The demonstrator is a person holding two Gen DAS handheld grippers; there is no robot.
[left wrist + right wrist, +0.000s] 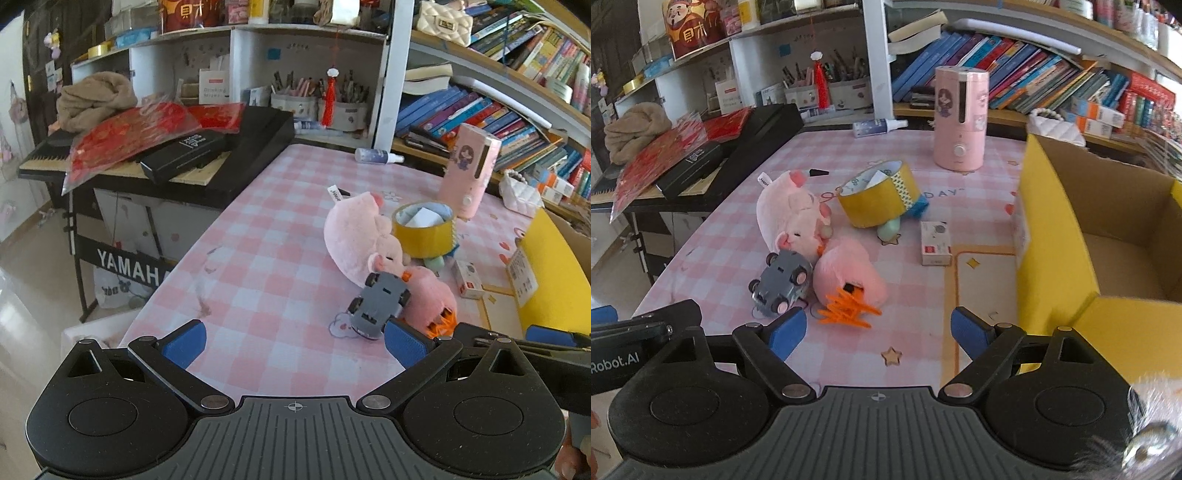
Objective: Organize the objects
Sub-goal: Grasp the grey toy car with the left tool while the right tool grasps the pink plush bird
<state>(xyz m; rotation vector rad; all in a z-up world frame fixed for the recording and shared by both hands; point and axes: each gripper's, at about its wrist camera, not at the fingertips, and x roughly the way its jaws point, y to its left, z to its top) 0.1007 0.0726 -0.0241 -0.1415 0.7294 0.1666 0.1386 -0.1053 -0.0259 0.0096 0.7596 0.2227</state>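
Note:
A pile of objects lies on the pink checked table: a pink plush pig [790, 216] [354, 236], a grey toy car [783, 284] [380, 302] on its side, a pink plush piece [849, 277], an orange clip [849, 310], a yellow tape roll [879, 199] [424, 232] and a small white box [936, 243] [467, 284]. An open yellow cardboard box [1052, 236] stands at the right. My left gripper [295, 343] is open and empty, just short of the car. My right gripper [879, 332] is open and empty, just short of the orange clip.
A pink humidifier [960, 118] and a spray bottle [879, 127] stand at the table's back. A black Yamaha keyboard [207, 155] with red packets and a towel sits left of the table. Bookshelves [1052, 81] line the back.

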